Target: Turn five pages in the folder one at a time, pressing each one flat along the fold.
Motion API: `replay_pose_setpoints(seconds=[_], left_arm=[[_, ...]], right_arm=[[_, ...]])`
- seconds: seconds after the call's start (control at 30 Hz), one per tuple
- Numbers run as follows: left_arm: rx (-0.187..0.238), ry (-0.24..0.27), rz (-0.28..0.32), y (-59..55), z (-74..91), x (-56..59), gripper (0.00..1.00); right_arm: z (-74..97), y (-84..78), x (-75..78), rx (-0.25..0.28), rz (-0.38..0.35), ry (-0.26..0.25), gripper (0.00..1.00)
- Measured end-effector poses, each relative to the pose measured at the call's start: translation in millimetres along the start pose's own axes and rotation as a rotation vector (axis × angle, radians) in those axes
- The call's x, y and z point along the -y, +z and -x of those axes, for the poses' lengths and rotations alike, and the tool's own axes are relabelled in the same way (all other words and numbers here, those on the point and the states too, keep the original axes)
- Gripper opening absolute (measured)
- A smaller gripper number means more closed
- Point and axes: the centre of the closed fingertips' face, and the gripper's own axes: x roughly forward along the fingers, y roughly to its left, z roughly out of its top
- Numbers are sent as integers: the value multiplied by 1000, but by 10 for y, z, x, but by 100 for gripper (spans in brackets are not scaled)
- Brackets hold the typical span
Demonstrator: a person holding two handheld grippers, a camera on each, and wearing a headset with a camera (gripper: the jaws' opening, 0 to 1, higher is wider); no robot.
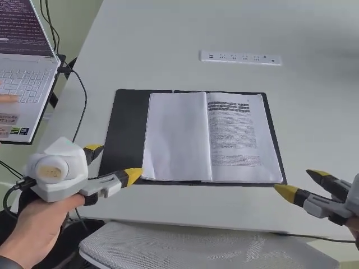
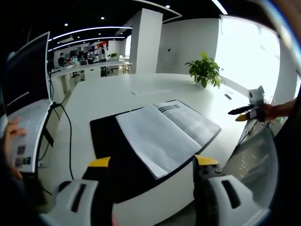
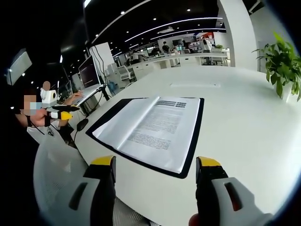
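The folder (image 1: 128,131) lies open and flat near the front edge of the counter (image 1: 168,39), with a blank page (image 1: 176,134) on the left and a printed page (image 1: 238,137) on the right. The left claw (image 1: 115,161) hangs by its front left corner and the right claw (image 1: 300,183) off its front right corner, both with jaws spread and empty.

Open-plan office. Large white desk (image 1: 168,45), power strip (image 1: 240,58) on its far side. Grey mesh chair (image 1: 168,246) at near edge. Potted plant (image 2: 204,70) beside bright window (image 2: 244,52). White pillar (image 2: 146,42); dark ceiling (image 2: 94,9), strip lights (image 2: 94,30).
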Motion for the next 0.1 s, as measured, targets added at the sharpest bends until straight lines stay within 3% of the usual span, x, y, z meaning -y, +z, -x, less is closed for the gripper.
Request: replay_pose_setpoints(seconds=[0.1], left_arm=[[1, 3, -2, -5, 5, 0, 69]], right_arm=[[6, -7, -16, -1, 3, 2, 69]])
